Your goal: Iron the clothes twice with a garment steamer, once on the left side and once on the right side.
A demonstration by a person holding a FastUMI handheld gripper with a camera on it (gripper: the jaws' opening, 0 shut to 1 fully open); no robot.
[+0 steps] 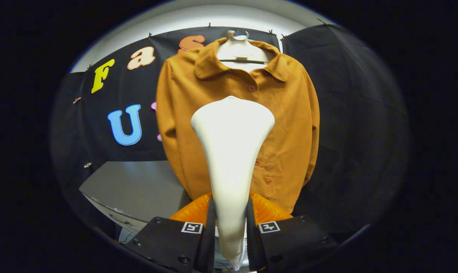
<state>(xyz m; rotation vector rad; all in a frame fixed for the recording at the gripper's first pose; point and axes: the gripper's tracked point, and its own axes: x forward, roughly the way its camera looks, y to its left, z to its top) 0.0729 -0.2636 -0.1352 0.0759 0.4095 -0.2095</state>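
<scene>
Here gripper (230,223) clamps white steamer (232,151) — before hanging orange shirt (285,113)

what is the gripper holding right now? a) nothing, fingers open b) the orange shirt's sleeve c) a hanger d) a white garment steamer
d: the white garment steamer stands clamped between the two fingers of the gripper, its wide head in front of the orange shirt that hangs on a hanger.
</scene>
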